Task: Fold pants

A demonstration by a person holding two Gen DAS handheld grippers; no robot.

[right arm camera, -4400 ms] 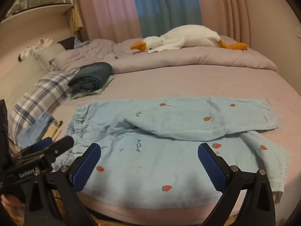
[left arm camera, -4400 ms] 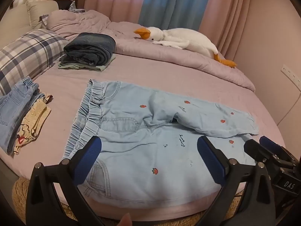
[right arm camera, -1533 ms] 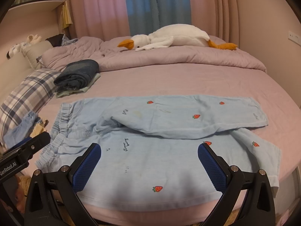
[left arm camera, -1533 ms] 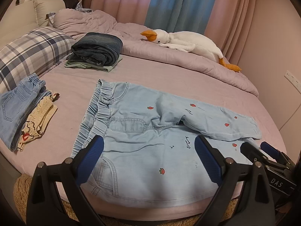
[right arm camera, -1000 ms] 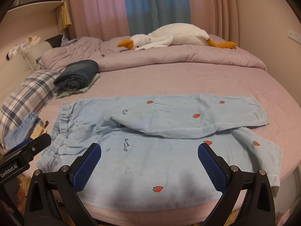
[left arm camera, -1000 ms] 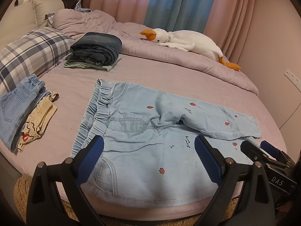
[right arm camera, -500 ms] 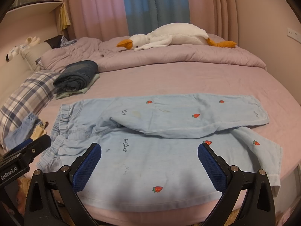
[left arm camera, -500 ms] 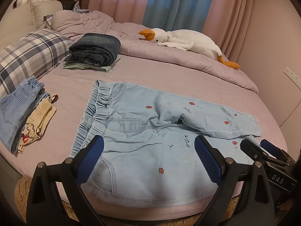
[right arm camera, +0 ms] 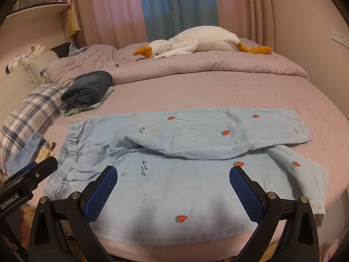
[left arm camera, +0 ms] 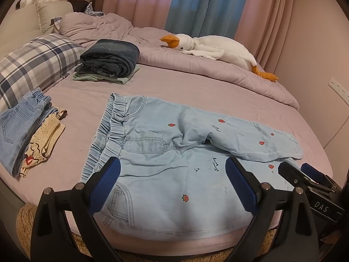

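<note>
One pair of light blue pants (left arm camera: 165, 159) lies spread on the bed (left arm camera: 196, 91), near its front edge. Their long axis runs left to right: the elastic waistband points to the left, toward the plaid pillow (left arm camera: 32, 65), and the two leg cuffs point to the right. The far leg lies flat and angles slightly across the top of the near leg, so the two overlap around the knee. Small red strawberries dot the fabric; seven show in the right wrist view.

The left gripper (left arm camera: 172, 181) hovers over the hip area with its jaws spread wide and nothing between them. The right gripper (right arm camera: 172, 187) hovers over the near leg, jaws likewise wide apart and empty.

One folded stack of dark jeans (left arm camera: 110, 60) sits farther back on the left. One smaller pile of a light denim piece (left arm camera: 19, 126) on a cream garment (left arm camera: 43, 144) lies at the left edge. One plush goose (left arm camera: 213, 49) rests on the rumpled duvet (left arm camera: 218, 72) behind.
</note>
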